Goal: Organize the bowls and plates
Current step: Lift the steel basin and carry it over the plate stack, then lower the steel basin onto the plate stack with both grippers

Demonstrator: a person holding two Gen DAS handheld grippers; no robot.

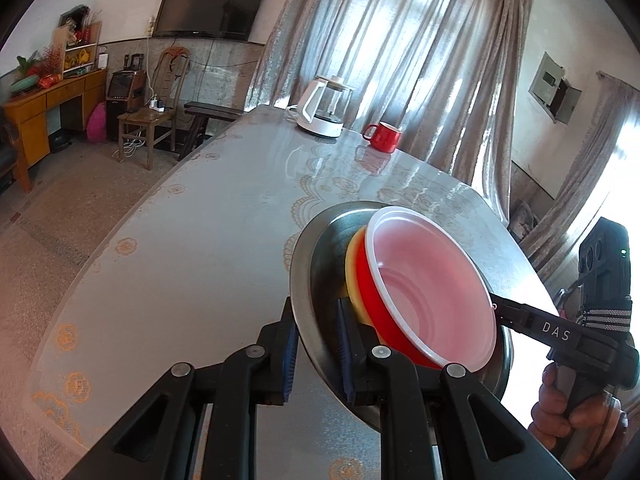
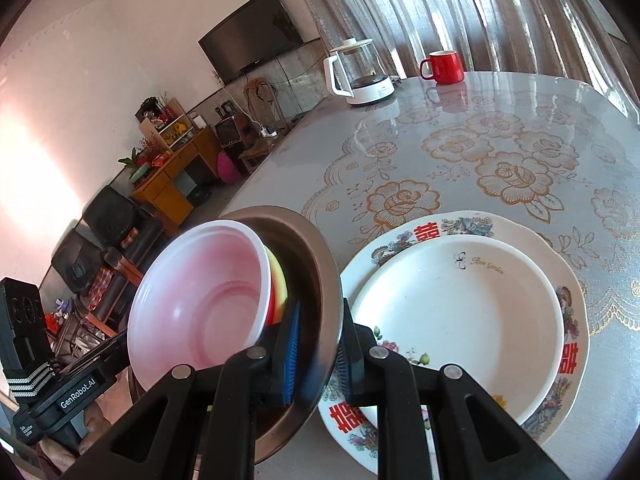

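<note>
Both grippers clamp opposite rims of the metal bowl (image 1: pixel 320 280): left gripper (image 1: pixel 318 344) and right gripper (image 2: pixel 320 354), pads shut on the rim. A red-and-white bowl (image 1: pixel 432 292) nests inside, tilted. Stacked plates (image 2: pixel 460 312) lie just right of the right fingers. Advice: keep both grips level so the nested bowls cannot slide

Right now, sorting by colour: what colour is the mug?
Red mug, with a pale inside; clearest in the right wrist view.
</note>
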